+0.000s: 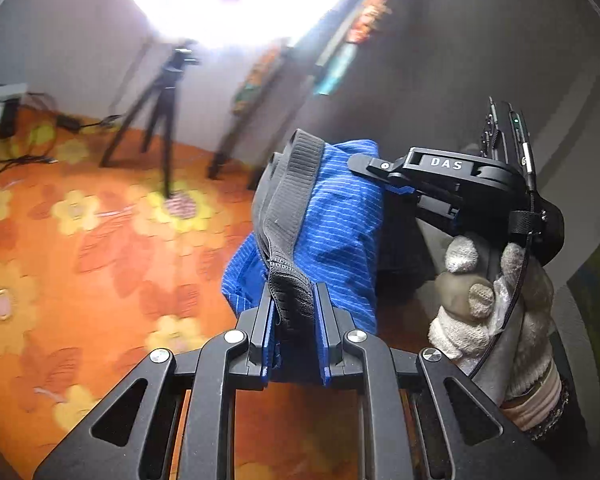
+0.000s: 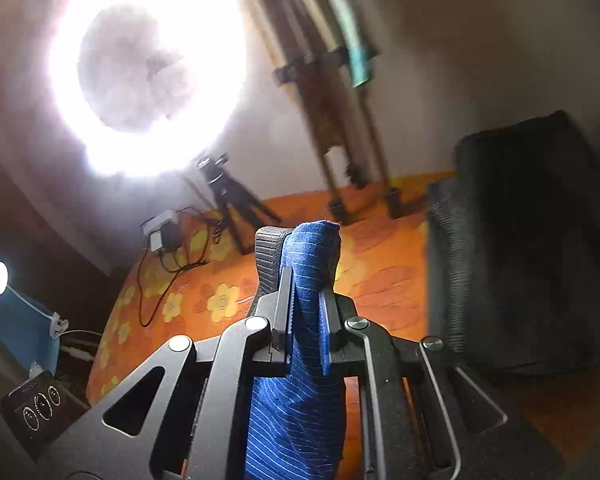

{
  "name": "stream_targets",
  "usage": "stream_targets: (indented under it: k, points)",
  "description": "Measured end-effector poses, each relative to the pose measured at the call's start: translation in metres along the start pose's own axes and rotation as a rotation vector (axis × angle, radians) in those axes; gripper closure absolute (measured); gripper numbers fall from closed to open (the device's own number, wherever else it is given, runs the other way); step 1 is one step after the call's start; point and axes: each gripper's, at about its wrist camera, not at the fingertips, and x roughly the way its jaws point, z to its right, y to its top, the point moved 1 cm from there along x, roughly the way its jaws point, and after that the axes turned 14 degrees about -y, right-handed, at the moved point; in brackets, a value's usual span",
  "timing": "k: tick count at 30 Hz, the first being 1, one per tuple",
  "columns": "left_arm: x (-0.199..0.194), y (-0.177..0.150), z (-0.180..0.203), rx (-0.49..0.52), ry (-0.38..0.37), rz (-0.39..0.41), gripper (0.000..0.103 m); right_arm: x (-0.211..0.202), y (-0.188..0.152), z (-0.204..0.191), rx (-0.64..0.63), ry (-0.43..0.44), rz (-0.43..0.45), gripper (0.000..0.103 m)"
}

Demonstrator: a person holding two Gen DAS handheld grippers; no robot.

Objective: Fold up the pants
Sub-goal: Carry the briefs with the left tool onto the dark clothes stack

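The pants are blue with thin white stripes and a grey elastic waistband. They are lifted off the orange floral surface. My left gripper is shut on the grey waistband. My right gripper is shut on the blue cloth beside the waistband. In the left wrist view the right gripper pinches the far edge of the pants, held by a gloved hand.
An orange floral surface lies below. A tripod stands on it under a bright ring light. Cables and a power adapter lie at its edge. A dark bulky object stands at right.
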Motion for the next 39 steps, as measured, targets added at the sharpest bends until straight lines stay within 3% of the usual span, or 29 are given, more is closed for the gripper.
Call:
stream_targets:
  k: [6, 15, 22, 27, 33, 39]
  points:
    - [0.039, 0.011, 0.040, 0.043, -0.074, -0.007, 0.088, -0.023, 0.024, 0.045, 0.007, -0.055, 0.032, 0.093]
    - [0.117, 0.027, 0.071, 0.047, -0.163, -0.025, 0.088, -0.047, 0.073, 0.110, -0.022, -0.178, 0.099, 0.093]
    - [0.165, 0.036, 0.076, 0.078, -0.143, -0.023, 0.088, -0.018, 0.107, 0.147, -0.066, -0.203, 0.107, 0.093]
    - [0.198, 0.034, 0.066, 0.047, -0.115, -0.037, 0.088, 0.020, 0.117, 0.159, -0.118, -0.215, 0.078, 0.093]
    - [0.210, 0.024, 0.066, 0.053, -0.088, -0.055, 0.088, 0.049, 0.121, 0.174, -0.140, -0.256, 0.064, 0.093]
    - [0.212, 0.024, 0.072, 0.056, -0.067, -0.076, 0.085, 0.067, 0.123, 0.193, -0.116, -0.372, 0.034, 0.085]
